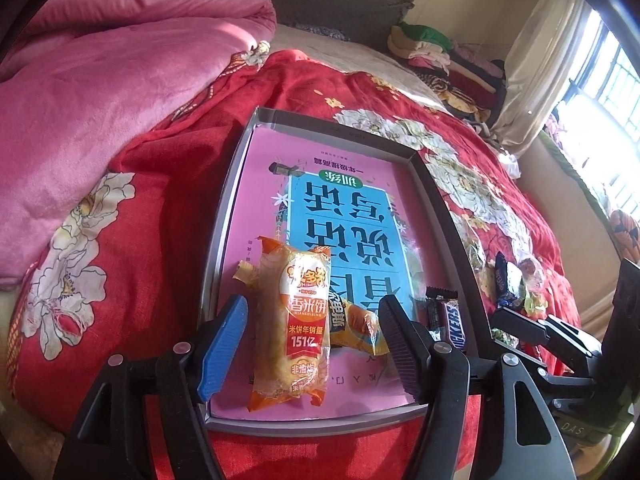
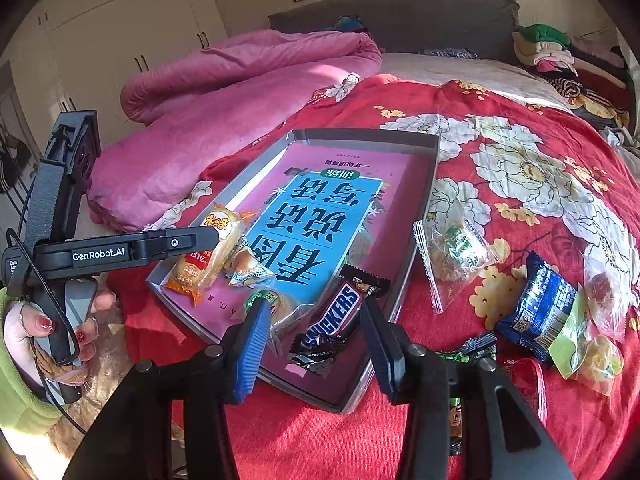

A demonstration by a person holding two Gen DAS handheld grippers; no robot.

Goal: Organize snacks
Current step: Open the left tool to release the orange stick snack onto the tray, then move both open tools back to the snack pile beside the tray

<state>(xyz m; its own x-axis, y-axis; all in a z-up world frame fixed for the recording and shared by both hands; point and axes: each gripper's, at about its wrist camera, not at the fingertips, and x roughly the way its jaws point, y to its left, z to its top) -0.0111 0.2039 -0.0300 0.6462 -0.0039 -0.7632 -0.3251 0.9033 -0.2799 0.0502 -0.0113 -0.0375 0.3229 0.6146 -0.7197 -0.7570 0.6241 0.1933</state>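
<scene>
With both the left gripper (image 1: 312, 336) and right gripper (image 2: 316, 340) wide-jawed and empty over the tray (image 2: 424, 216), loading looks half done (rice cracker (image 1: 294, 328) and Snickers (image 2: 334, 318) inside), so next comes the blue packet (image 2: 536, 308) lying right of the tray.

One grey tray (image 2: 416, 216) is seen, holding one pink-and-blue book (image 2: 320, 216). Four snacks are counted inside the tray: one orange rice cracker pack (image 1: 294, 328), one small yellow packet (image 2: 248, 266), one clear green-label packet (image 2: 280, 304), one Snickers bar (image 2: 336, 316). At least five more packets are counted loose on the red quilt (image 2: 520, 120), among them one clear bag (image 2: 456, 256) and one blue pack (image 2: 540, 304). Two grippers are in view.
</scene>
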